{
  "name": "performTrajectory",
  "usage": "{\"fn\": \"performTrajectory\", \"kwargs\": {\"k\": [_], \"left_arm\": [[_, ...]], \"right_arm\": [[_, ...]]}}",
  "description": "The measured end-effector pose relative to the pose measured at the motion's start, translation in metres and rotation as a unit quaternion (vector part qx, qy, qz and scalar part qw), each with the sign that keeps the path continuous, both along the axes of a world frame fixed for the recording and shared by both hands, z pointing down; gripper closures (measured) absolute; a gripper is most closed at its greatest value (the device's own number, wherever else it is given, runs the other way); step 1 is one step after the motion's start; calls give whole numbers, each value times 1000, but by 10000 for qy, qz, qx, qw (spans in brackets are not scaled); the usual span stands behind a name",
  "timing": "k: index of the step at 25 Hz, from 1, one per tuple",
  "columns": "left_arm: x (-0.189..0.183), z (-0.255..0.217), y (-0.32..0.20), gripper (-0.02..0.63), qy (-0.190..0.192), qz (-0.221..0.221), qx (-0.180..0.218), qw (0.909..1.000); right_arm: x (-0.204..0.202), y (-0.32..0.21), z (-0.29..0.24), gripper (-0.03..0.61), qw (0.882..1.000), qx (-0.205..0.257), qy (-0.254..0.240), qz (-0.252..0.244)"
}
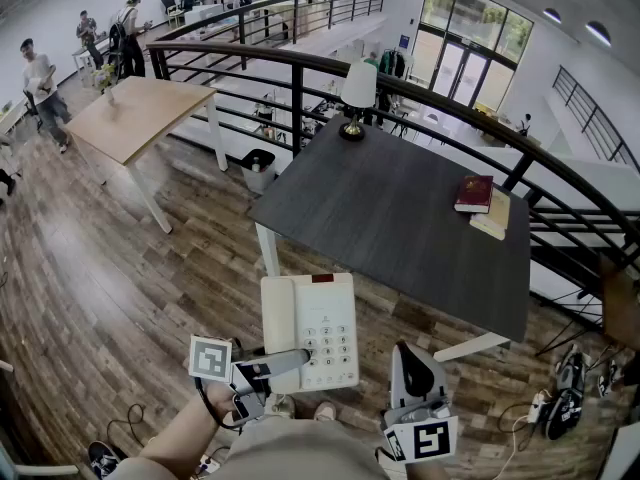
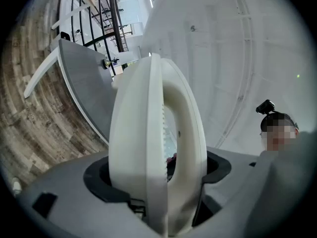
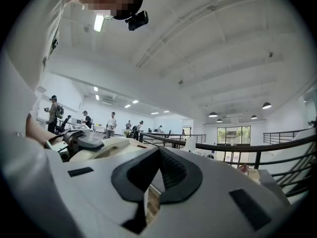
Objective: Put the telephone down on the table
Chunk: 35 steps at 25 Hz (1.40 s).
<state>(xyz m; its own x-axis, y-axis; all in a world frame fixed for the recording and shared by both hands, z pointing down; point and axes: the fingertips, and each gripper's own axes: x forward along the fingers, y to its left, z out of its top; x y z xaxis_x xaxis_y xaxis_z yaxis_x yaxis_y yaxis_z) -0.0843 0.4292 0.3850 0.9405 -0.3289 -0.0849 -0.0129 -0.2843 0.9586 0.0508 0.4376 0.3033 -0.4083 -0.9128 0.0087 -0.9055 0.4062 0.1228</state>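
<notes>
The dark worktop (image 1: 400, 218) stands before you, beside the railing. You are at the carrying step: your left gripper (image 1: 290, 360) has its jaws spread wide and pressed on the telephone (image 1: 310, 323), which hangs over the floor, just short of the near edge. Next, I think you must bring it forward and lower it flat. The jaws of your right gripper (image 1: 417, 373) are together and hold nothing.

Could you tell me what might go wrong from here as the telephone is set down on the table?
The telephone hangs over the wooden floor, short of the dark table. Only the left gripper holds it, at its near end, so it could tilt or slip and fall. The right gripper is not on it, so nothing backs up that grip. If it is set down right at the table's near edge, it might overhang and tip off.
</notes>
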Motion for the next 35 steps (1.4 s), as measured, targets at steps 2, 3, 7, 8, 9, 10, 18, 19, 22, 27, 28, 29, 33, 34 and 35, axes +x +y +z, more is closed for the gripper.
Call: {"fn": "performTrajectory", "kwargs": {"k": [2, 3, 7, 8, 9, 10, 18, 19, 22, 27, 28, 29, 33, 34, 35], "left_arm": [[1, -1, 0, 212, -59, 44, 44, 10000], [2, -1, 0, 212, -80, 63, 49, 9999], [11, 6, 0, 212, -79, 82, -49, 9999], [13, 7, 0, 212, -71, 83, -56, 9999], [16, 8, 0, 212, -55, 88, -56, 9999], [18, 8, 1, 212, -39, 92, -66, 9999], [33, 16, -3, 212, -123, 99, -151, 9998], [36, 16, -3, 212, -115, 96, -161, 9998], [44, 16, -2, 212, -58, 64, -200, 9998], [65, 16, 0, 212, -52, -37, -198, 9998], [69, 16, 0, 212, -51, -60, -188, 9998], [73, 16, 0, 212, -58, -80, -178, 9998], [82, 19, -1, 212, -148, -122, -123, 9997], [84, 18, -1, 212, -135, -136, -120, 9997], [85, 18, -2, 212, -108, -149, -114, 9998]], "right_arm": [[-1, -1, -2, 578, 10000, 3, 3, 0], [0, -2, -3, 578, 10000, 4, 5, 3], [8, -5, 1, 578, 10000, 1, 0, 16], [11, -5, 3, 578, 10000, 5, -23, 20], [14, -6, 4, 578, 10000, 10, -67, 23], [16, -6, 4, 578, 9999, 14, -130, 24], [37, -13, 14, 578, 9997, -51, -223, 24], [39, -13, 15, 578, 9998, -48, -214, 13], [47, -13, 18, 578, 9998, -59, -211, -12], [72, -10, 21, 578, 9996, -42, -261, -62], [77, -9, 21, 578, 9996, -34, -266, -77], [81, -9, 22, 578, 9996, -30, -271, -89], [93, -7, 28, 578, 9995, -36, -296, -125], [95, -8, 30, 578, 9995, -31, -298, -138], [96, -8, 32, 578, 9994, -28, -298, -149]]}}
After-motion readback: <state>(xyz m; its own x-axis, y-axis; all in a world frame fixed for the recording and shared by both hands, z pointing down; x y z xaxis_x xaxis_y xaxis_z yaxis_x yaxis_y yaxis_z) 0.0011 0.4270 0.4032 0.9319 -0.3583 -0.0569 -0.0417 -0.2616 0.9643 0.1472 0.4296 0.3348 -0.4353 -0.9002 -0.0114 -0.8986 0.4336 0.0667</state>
